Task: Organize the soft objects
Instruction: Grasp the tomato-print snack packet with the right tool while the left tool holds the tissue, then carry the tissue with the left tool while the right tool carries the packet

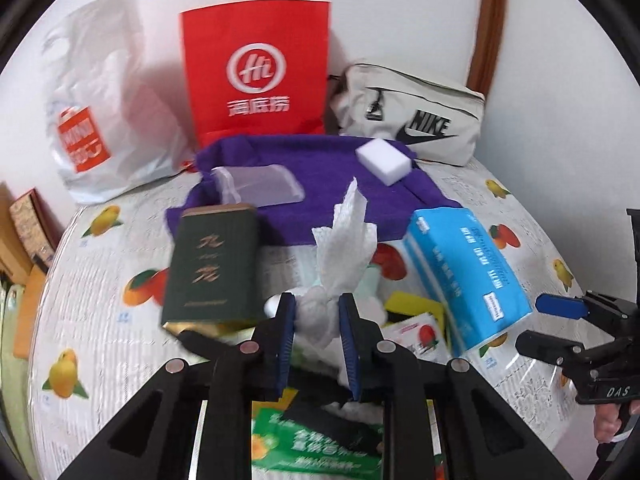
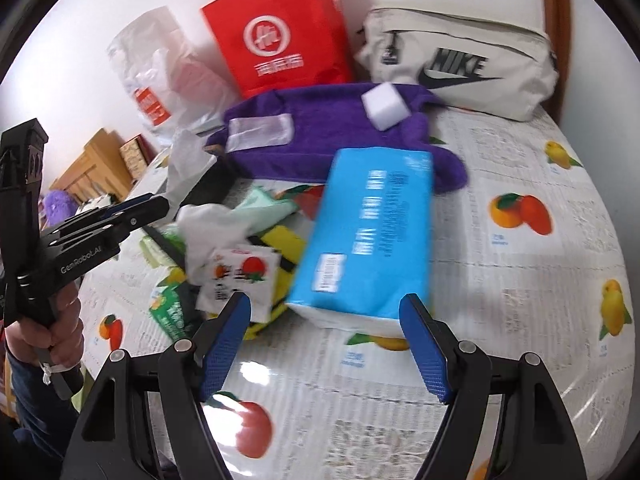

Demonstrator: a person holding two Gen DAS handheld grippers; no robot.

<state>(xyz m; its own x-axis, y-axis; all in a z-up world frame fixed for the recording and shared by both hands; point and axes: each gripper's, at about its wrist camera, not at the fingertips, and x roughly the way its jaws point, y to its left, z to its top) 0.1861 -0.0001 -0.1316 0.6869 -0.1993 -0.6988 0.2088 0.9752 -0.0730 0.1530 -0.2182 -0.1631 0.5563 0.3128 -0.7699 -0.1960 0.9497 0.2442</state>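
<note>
While its blue-padded fingers [image 1: 286, 320] are pinching a crumpled white paper tissue [image 1: 344, 236] near its bunched base, the left gripper [image 1: 317, 322] is tilting forward over the fruit-print tablecloth [image 1: 108, 320]; the tissue looks feather-light, limp and tearable. The right gripper [image 2: 328, 332] is gaping wide, empty, just before the blue plastic-wrapped tissue pack [image 2: 368, 228], likely soft and squashable.

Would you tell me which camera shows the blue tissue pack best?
The right wrist view: the blue plastic-wrapped tissue pack lies central, its whole top face visible. The left wrist view shows it off to the right, foreshortened and tilted.
</note>
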